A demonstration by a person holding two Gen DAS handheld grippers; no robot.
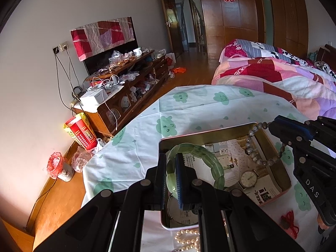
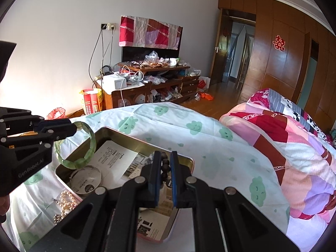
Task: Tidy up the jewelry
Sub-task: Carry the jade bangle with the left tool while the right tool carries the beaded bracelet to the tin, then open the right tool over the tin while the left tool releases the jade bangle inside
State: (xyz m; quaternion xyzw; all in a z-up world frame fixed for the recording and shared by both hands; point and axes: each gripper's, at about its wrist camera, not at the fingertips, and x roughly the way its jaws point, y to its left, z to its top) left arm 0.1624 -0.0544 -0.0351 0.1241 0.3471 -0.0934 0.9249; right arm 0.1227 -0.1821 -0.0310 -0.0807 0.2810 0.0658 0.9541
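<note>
Two bracelets are in my grip at once, one per hand, and both hang over the open tin [image 1: 279,163] because that is where I judge they belong. My left tongs [image 1: 171,180] are clenched on the green bracelet [image 1: 195,149], the blue pads pinching one side of the band so the rest of the loop stands up and forward over the near corner of the tin. My right tongs [image 2: 164,176] are clamped on the dark bead bracelet [image 2: 164,164]; from the left wrist view its free part droops in a loop [image 1: 252,147] over the far side of the tin. Holding each by a single spot lets it dangle clear, so I can lower it in without dragging the rim.

Inside the tin a printed paper lines the bottom, with a wristwatch [image 1: 248,178] and a thin round ring [image 2: 86,180] already lying on it. Still outside, on the cloud-patterned cloth of the surface [image 1: 189,109], lie a pearl strand [image 2: 67,201] just beside the tin and a red cord piece [image 1: 289,222] further off. Those look to me like later pickups.
</note>
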